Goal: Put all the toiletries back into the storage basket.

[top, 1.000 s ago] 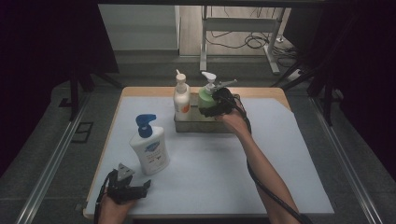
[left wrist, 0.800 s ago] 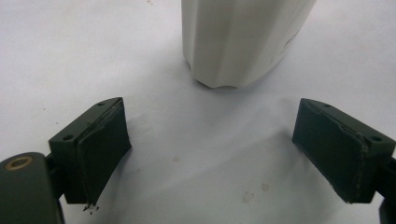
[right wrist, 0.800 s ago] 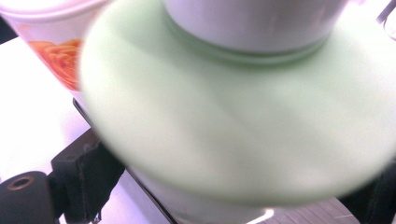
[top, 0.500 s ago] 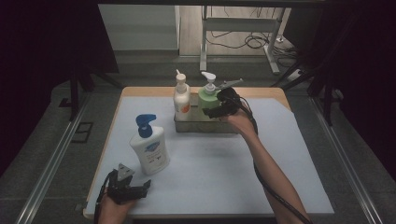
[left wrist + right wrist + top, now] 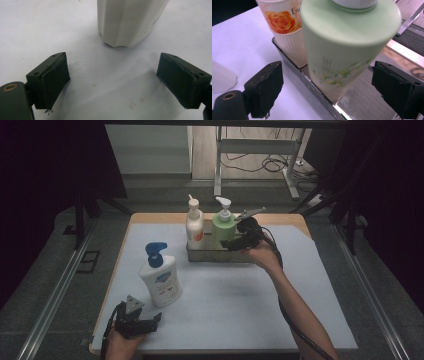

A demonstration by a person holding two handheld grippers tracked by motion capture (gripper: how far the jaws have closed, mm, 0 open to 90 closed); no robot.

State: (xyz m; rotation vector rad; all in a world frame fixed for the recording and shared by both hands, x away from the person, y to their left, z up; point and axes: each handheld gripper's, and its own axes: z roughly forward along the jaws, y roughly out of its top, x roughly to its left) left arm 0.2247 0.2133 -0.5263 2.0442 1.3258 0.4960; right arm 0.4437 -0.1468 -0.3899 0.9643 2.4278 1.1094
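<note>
A green pump bottle (image 5: 223, 228) and a cream bottle with a rose label (image 5: 194, 226) stand upright in a metal tray (image 5: 215, 255) at the back of the table. My right gripper (image 5: 231, 243) hovers just in front of the green bottle, open. In the right gripper view the green bottle (image 5: 342, 50) stands ahead of the wide jaws of the right gripper (image 5: 329, 96), untouched. A white bottle with a blue pump (image 5: 160, 279) stands front left. My left gripper (image 5: 151, 320) rests near the table's front edge, open, facing that white bottle's base (image 5: 125, 22).
A white mat (image 5: 240, 295) covers the wooden table. In the right gripper view the cream bottle (image 5: 284, 27) stands in the tray (image 5: 312, 85) beside the green one. Cables and a metal frame (image 5: 260, 150) are on the floor behind the table.
My right gripper has drawn back from the green bottle toward the person and risen slightly, jaws still wide. The left gripper and all the bottles have stayed put.
</note>
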